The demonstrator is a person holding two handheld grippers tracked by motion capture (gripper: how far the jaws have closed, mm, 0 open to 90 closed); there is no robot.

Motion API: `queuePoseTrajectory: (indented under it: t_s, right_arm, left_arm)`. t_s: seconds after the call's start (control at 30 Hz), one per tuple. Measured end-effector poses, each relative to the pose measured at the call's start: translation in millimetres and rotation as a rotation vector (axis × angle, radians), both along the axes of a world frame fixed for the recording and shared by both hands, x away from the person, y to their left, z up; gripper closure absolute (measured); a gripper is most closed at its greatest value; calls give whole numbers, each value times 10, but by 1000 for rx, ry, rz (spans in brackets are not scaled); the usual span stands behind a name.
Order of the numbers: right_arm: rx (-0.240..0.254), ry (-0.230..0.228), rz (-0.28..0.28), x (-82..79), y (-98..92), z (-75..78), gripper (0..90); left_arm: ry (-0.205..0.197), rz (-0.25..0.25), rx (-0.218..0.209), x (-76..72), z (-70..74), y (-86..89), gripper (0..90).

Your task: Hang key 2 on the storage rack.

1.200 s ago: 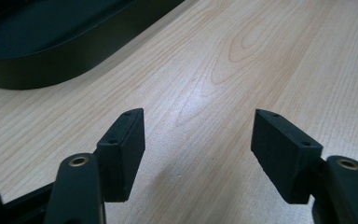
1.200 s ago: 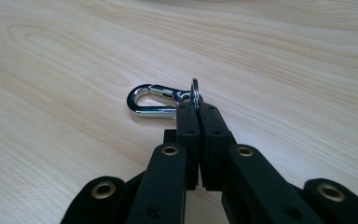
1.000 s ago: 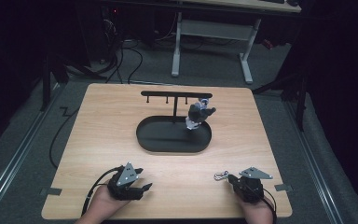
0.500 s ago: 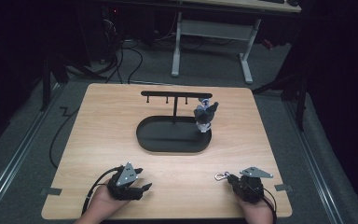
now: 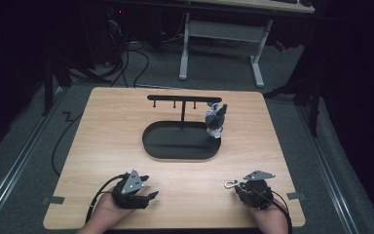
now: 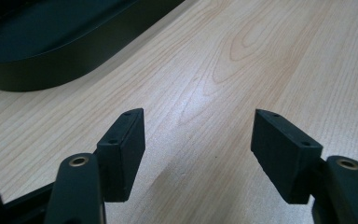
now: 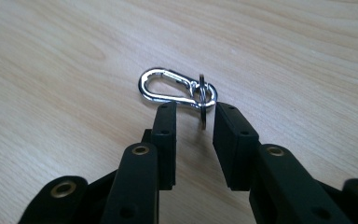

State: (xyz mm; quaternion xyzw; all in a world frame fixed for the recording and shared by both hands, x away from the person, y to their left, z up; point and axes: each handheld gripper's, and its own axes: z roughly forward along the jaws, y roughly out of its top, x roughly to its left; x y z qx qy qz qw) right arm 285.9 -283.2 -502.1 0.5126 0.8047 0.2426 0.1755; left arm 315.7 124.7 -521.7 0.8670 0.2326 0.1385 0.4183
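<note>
A silver carabiner clip (image 7: 143, 87) with a key ring (image 7: 203, 109) lies on the wooden table (image 5: 102, 126) near the front right. My right gripper (image 7: 195, 109) has just been opening its jaws. The ring stands upright in the gap and the pads do not squeeze it. From above, the clip (image 5: 231, 184) pokes out left of the right gripper (image 5: 237, 189). My left gripper (image 5: 148, 196) rests at the front left. Its jaws (image 6: 198, 126) are spread wide over bare wood.
A black oval tray (image 5: 175, 146) sits mid-table with a T-shaped hanger stand (image 5: 183, 99) rising from it. A small grey-and-black figure (image 5: 215, 121) hangs at the bar's right end. The tray's rim (image 6: 51, 70) lies ahead of the left gripper.
The hanging figure has swung a little to the right and turned. Both hands have stayed where they were.
</note>
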Motion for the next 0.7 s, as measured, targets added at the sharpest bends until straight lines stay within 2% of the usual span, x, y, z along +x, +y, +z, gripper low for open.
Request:
queuePoseTrajectory:
  t_s: [0.03, 0.17, 0.37, 0.43, 0.57, 0.7]
  right_arm:
    - [-20, 17, 11, 12, 2, 3, 697]
    - [-47, 72, 33, 55, -13, 7, 689]
    - [-74, 129, 59, 107, -19, 42, 678]
    - [-86, 161, 67, 124, -15, 62, 672]
    - [-78, 215, 77, 163, -14, 116, 670]
    - [-99, 233, 75, 208, -19, 181, 670]
  left_arm:
    - [0, 0, 0, 0, -2, -2, 358]
    - [-1, -2, 3, -5, 1, -6, 358]
    - [-1, 0, 0, -7, 4, -1, 358]
    - [0, 0, 0, -7, 5, -2, 358]
    - [2, -1, 0, -7, 4, -3, 358]
    - [2, -1, 0, -6, 3, -4, 358]
